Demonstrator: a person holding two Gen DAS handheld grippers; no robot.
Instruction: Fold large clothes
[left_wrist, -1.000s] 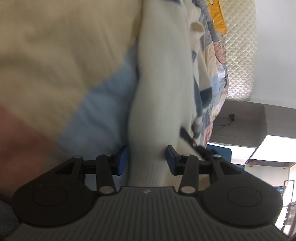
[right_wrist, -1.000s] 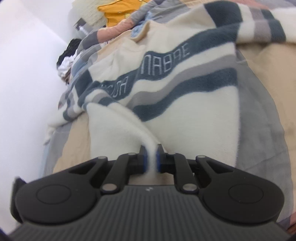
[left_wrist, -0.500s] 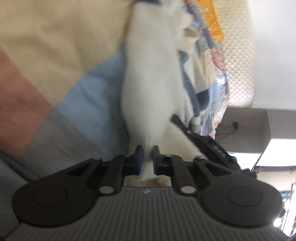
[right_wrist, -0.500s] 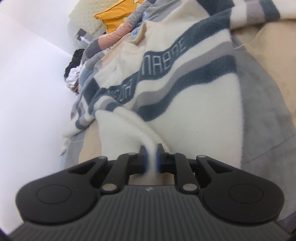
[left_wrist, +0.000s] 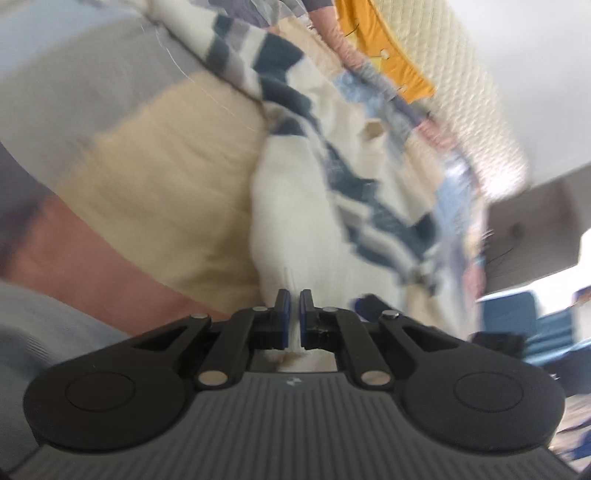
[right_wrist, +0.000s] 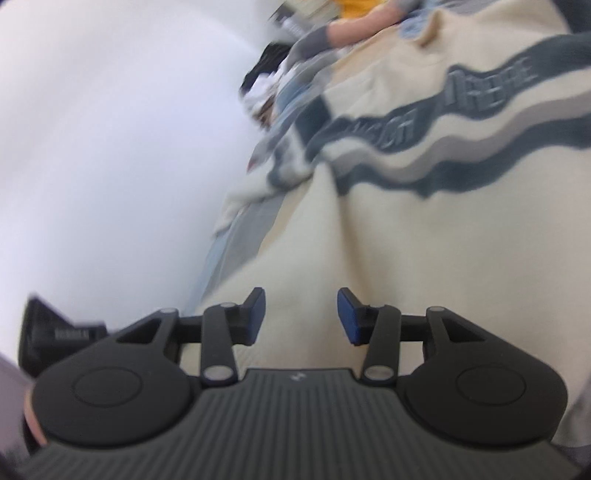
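With my left gripper (left_wrist: 294, 314) clamped on a white fold of the cream striped sweater (right_wrist: 424, 236) spread over the patchwork bedspread (left_wrist: 140, 192) and my right gripper (right_wrist: 301, 314) opening off it, I judge it soft and limp, best pinched at edges, stripes across.

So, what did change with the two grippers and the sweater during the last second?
The left gripper closed on a white fold of the sweater, which it straddled open before, and the view swung as it pulled the fold along. The right gripper let go: its jaws are opening, and the cream fabric it had pinched lies loose between them. The sweater remains spread on the patchwork bed cover.
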